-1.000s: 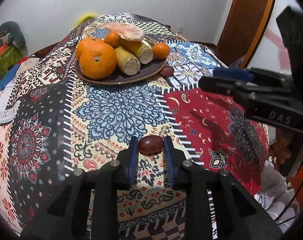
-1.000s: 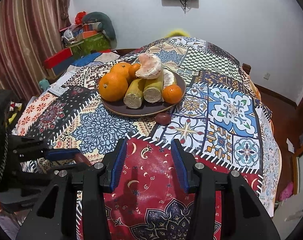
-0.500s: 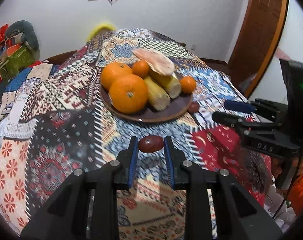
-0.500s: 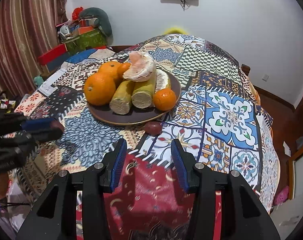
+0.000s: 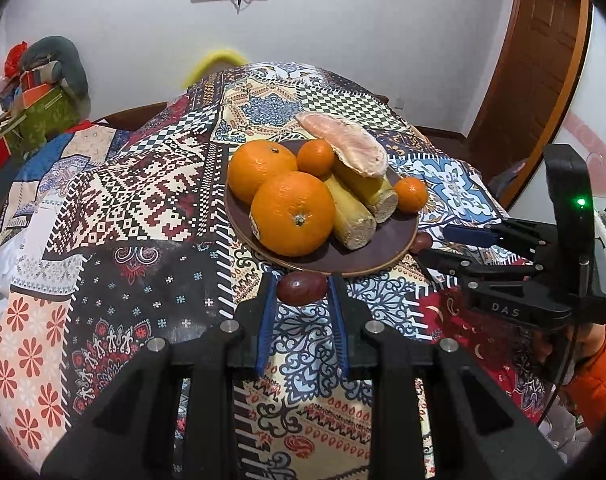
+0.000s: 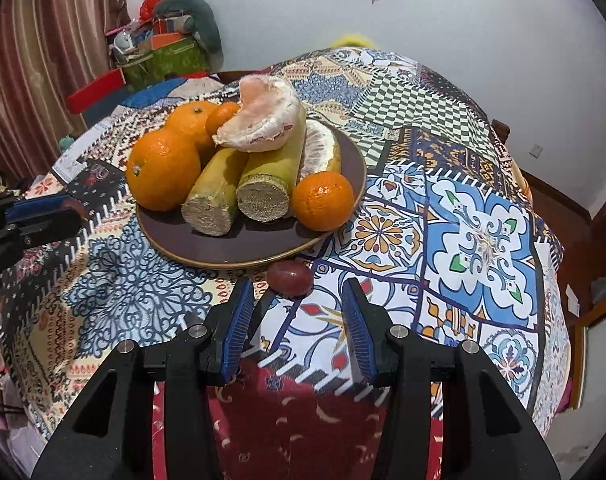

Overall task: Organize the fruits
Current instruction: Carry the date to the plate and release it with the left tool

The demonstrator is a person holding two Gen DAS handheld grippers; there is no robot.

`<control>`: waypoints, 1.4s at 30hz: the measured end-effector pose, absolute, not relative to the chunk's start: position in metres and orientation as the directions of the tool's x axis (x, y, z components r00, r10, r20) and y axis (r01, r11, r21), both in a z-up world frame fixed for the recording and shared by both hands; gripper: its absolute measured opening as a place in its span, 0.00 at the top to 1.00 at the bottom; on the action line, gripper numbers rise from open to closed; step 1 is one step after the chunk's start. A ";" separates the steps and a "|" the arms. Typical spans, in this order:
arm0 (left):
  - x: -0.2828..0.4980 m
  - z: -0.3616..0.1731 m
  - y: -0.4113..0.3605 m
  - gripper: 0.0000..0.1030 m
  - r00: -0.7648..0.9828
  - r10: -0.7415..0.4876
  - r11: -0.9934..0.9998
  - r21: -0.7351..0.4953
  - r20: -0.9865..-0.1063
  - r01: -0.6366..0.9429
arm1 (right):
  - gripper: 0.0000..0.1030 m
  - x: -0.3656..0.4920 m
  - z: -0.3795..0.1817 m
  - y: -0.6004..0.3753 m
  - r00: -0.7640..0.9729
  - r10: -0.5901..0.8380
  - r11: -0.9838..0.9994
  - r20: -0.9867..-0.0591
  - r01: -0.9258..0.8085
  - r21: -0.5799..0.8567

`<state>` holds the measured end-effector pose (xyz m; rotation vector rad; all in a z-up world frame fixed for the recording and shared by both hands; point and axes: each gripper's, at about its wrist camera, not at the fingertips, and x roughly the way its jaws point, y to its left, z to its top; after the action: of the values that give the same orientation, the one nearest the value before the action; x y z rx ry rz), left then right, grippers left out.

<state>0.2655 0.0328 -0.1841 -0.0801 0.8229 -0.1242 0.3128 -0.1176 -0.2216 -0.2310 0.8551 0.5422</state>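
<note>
While the left gripper (image 5: 302, 289) clamped a glossy reddish-brown oval fruit (image 5: 301, 286) just off the near rim of the round dark brown plate (image 5: 399, 236), the right gripper (image 6: 294, 300) stood wide apart, a second reddish-brown oval fruit (image 6: 289, 277) lying on the patchwork-patterned tablecloth (image 6: 483, 240) just beyond its tips, beside the plate's rim.

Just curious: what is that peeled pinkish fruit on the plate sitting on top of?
The peeled pomelo piece rests across two cut sugarcane pieces on the brown plate; its underside is hidden.
</note>
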 end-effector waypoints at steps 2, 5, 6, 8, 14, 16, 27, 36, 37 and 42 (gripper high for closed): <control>0.267 -0.186 0.032 0.75 0.669 -0.149 0.988 -0.127 -0.729 0.083 | 0.59 0.316 -0.224 -0.117 0.518 0.366 0.838 -0.773 -0.545 0.032; 0.269 -0.188 0.030 0.75 0.667 -0.147 0.989 -0.121 -0.731 0.086 | 0.59 0.320 -0.228 -0.114 0.514 0.360 0.839 -0.778 -0.543 0.029; 0.269 -0.189 0.030 0.75 0.667 -0.148 0.989 -0.121 -0.731 0.087 | 0.59 0.320 -0.228 -0.113 0.515 0.358 0.839 -0.779 -0.544 0.026; 0.270 -0.189 0.029 0.75 0.666 -0.153 0.988 -0.126 -0.730 0.089 | 0.63 0.321 -0.229 -0.112 0.522 0.350 0.839 -0.778 -0.543 0.013; 0.273 -0.191 0.029 0.75 0.664 -0.156 0.987 -0.132 -0.732 0.087 | 0.77 0.316 -0.228 -0.108 0.520 0.356 0.830 -0.776 -0.558 0.007; 0.273 -0.190 0.028 0.75 0.665 -0.157 0.987 -0.131 -0.731 0.089 | 0.77 0.312 -0.225 -0.109 0.523 0.358 0.827 -0.774 -0.562 0.004; 0.283 -0.175 0.020 0.75 0.680 -0.160 0.987 -0.119 -0.716 0.107 | 0.77 0.297 -0.187 -0.110 0.562 0.447 0.808 -0.696 -0.588 0.045; 0.303 -0.176 0.004 0.75 0.665 -0.168 0.985 -0.107 -0.728 0.132 | 0.77 0.310 -0.193 -0.095 0.544 0.464 0.794 -0.699 -0.606 0.056; 0.304 -0.178 0.002 0.75 0.664 -0.165 0.986 -0.101 -0.729 0.135 | 0.77 0.311 -0.195 -0.093 0.542 0.460 0.793 -0.703 -0.607 0.051; 0.309 -0.182 -0.003 0.75 0.668 -0.134 0.989 -0.058 -0.732 0.134 | 0.76 0.320 -0.202 -0.094 0.526 0.457 0.800 -0.717 -0.595 0.073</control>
<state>0.3088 -0.0030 -0.1821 0.0007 0.8261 -0.1511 0.3202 -0.0943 -0.2017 -0.1895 0.7973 0.6332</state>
